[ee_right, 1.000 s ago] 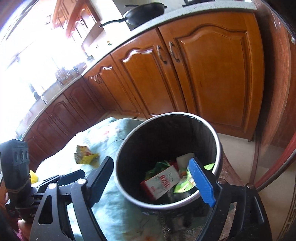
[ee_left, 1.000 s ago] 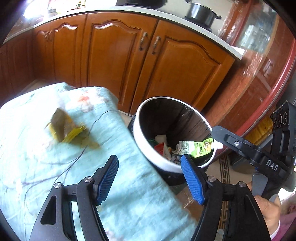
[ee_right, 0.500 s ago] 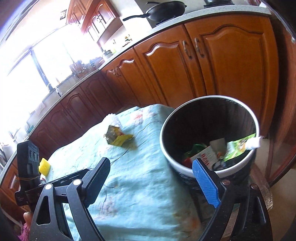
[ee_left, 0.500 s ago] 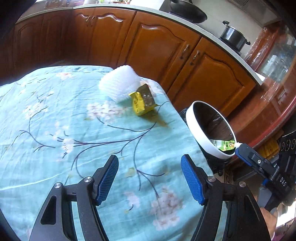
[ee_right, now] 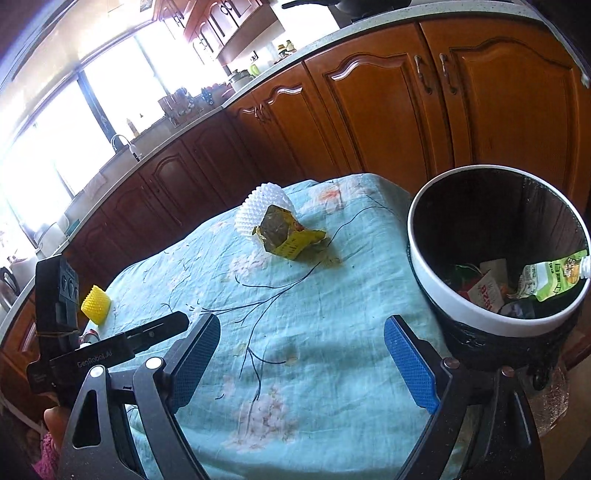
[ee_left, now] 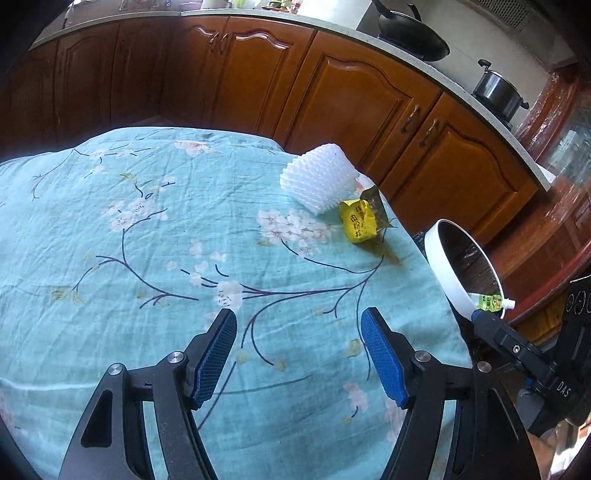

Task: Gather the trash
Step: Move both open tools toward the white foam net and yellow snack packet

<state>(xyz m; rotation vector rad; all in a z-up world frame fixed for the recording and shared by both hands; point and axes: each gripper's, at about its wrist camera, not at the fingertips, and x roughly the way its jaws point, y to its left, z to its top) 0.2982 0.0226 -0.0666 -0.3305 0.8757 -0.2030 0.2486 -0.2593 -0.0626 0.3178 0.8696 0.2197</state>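
A crumpled yellow wrapper (ee_left: 357, 222) (ee_right: 286, 236) lies near the far right corner of the table, touching a white foam fruit net (ee_left: 317, 180) (ee_right: 254, 209). A yellow foam net (ee_right: 95, 304) sits at the table's left edge. Beside the table stands a black trash bin with a white rim (ee_right: 450, 299) (ee_left: 443, 264), holding a green squeeze pouch (ee_right: 554, 275) (ee_left: 489, 302) and other packets. My left gripper (ee_left: 298, 358) hovers open over the cloth, empty. My right gripper (ee_right: 301, 363) is open and empty too, left of the bin.
The table wears a turquoise floral cloth (ee_left: 147, 258). Brown kitchen cabinets (ee_left: 343, 99) curve behind it, with a wok (ee_left: 413, 35) and a pot (ee_left: 496, 92) on the counter. A person's hand (ee_right: 55, 421) holds the other gripper's handle at lower left.
Both views swung left from the bin toward the table. The bin slid to the right in each view, and the white net and wrapper came into fuller view. Neither gripper took anything.
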